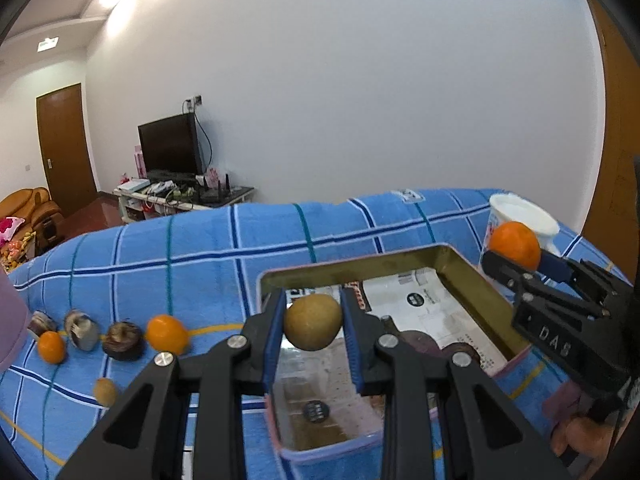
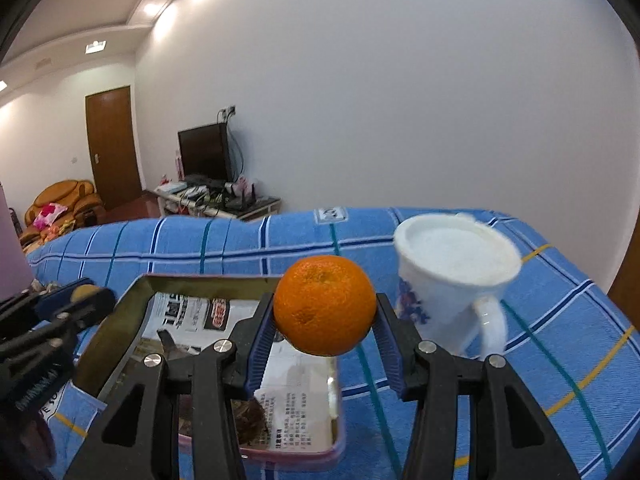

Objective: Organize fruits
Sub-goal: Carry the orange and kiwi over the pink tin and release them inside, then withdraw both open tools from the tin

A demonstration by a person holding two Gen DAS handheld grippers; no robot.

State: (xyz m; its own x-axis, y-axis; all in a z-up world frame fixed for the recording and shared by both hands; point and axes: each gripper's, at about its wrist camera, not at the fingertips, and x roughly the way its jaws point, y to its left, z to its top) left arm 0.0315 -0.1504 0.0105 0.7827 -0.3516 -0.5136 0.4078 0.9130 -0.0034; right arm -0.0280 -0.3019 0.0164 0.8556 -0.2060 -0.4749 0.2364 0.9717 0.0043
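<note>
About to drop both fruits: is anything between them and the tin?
Nothing visible does. The left gripper holds the tan fruit over the open tin; the right gripper's orange hangs at its edge.

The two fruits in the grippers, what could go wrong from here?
1. The orange in the right gripper hangs above the tin's right edge, beside the mug; released here, it might miss the tin and roll off across the cloth.
2. The tan fruit is pinched only at its sides by the left gripper; a loose grip could drop it early.
3. The right gripper is close to the mug and may bump it.
</note>
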